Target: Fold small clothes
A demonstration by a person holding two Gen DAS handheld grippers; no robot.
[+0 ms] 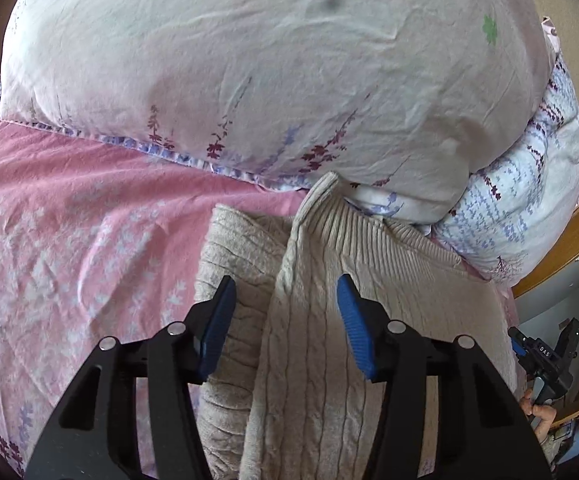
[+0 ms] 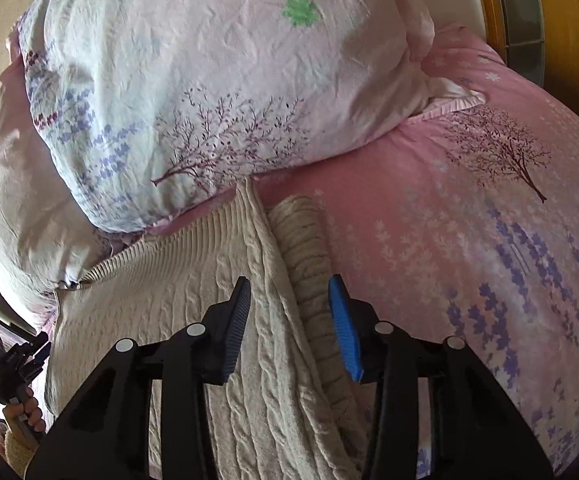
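Sweater (image 1: 321, 320) lies on the pink bed sheet (image 1: 69, 220), its ribbed hem against the pillow (image 1: 249, 60). Your left tool (image 1: 286, 320) and right tool (image 2: 289, 320) hover over it, both wide open, gripping nothing.

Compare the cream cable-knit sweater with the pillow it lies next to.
The sweater is thick cream knit with cable ridges and a ribbed hem; the pillow is smooth thin cloth printed with trees and purple flowers. The sweater lies flat and folded on the pink bedsheet; the pillow bulges plump above it. The sweater is plain in colour; the pillow bears a green clover mark. Both are soft fabric resting on the bed.
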